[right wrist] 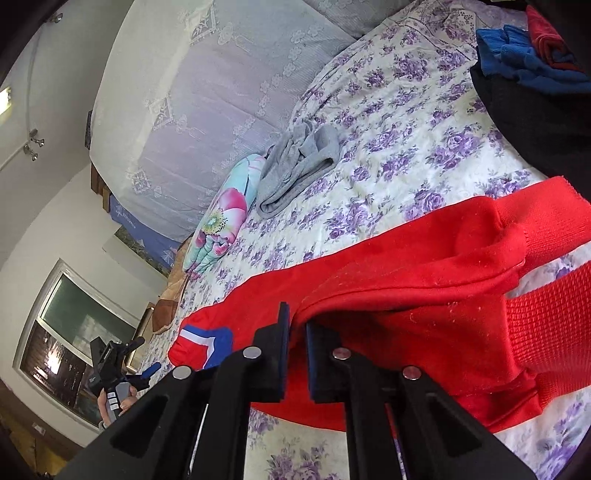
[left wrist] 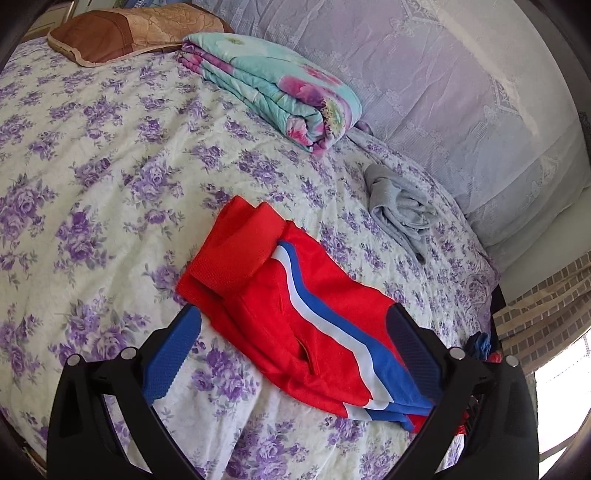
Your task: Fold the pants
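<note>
Red pants (left wrist: 295,310) with a white and blue side stripe lie partly folded on the flowered bedspread (left wrist: 92,184), ribbed waistband at the far end. My left gripper (left wrist: 295,328) is open and empty, hovering over the pants with its blue-padded fingers on either side. In the right wrist view my right gripper (right wrist: 297,325) is shut on a lifted fold of the red pants (right wrist: 406,288) near the ribbed waistband. The left gripper (right wrist: 122,373) shows far off at the lower left of that view.
A folded turquoise flowered quilt (left wrist: 273,85) and a brown pillow (left wrist: 125,33) lie at the head of the bed. Crumpled grey clothing (left wrist: 402,206) lies near the lace-covered wall side (left wrist: 461,92). Blue and red clothes (right wrist: 532,55) sit at the bed's edge.
</note>
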A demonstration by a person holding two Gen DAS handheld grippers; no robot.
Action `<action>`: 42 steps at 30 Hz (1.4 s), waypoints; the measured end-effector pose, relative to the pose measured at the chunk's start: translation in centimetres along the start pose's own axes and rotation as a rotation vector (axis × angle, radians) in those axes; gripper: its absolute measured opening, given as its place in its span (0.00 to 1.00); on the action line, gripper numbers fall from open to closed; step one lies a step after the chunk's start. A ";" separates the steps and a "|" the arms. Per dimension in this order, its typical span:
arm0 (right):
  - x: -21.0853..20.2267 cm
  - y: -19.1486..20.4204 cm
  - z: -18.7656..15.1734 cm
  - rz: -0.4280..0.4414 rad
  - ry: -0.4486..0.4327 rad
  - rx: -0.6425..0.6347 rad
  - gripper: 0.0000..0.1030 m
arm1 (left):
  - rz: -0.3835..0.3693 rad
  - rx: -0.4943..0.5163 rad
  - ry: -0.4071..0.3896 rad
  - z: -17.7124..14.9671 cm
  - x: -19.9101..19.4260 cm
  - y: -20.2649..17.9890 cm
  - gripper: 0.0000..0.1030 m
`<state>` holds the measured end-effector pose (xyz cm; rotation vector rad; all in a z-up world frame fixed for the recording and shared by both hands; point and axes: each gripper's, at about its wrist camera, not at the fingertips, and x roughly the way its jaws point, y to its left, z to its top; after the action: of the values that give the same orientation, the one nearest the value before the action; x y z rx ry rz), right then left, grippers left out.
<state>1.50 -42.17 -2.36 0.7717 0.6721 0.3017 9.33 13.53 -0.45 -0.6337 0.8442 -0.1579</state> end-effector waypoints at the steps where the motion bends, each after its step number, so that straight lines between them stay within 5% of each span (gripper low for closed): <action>1: 0.0 -0.1 0.0 0.007 0.000 0.000 0.08 | -0.005 -0.001 0.022 0.1 0.6 -0.1 0.94; 4: 0.0 -0.3 -0.1 0.009 0.006 0.007 0.08 | 0.014 0.014 0.050 0.5 2.3 -0.3 0.78; 8: -0.1 -0.5 0.0 0.013 0.014 0.020 0.08 | 0.075 0.024 0.052 0.5 3.0 0.0 0.75; 15: -0.1 -0.8 0.0 0.012 0.018 0.020 0.08 | 0.048 -0.023 0.073 0.2 3.0 1.1 0.75; 19: -0.3 -1.2 -0.1 0.005 0.008 0.037 0.08 | 0.067 0.050 0.055 0.8 4.6 -0.8 0.75; 21: -0.4 -1.5 -0.1 -0.003 0.005 0.045 0.08 | 0.038 0.082 0.102 1.1 6.3 -1.3 0.59; 23: -0.6 -1.7 -0.2 -0.012 0.001 0.044 0.08 | -0.003 0.059 0.178 0.9 8.3 -0.9 0.23; 25: -0.8 -1.9 -0.3 -0.021 -0.005 0.045 0.08 | -0.038 0.036 0.226 0.4 9.6 -0.3 0.06; 34: -3.2 0.0 2.6 -0.041 -0.086 -0.039 0.05 | -0.178 0.085 0.112 2.2 5.0 -3.6 0.04; 42: 2.1 2.2 14.1 -0.035 -0.106 -0.097 0.05 | -0.171 0.056 0.057 9.9 9.1 -7.1 0.04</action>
<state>12.34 -47.29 5.68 0.6778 0.5659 0.2582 23.48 8.93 2.69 -0.6513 0.8378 -0.3550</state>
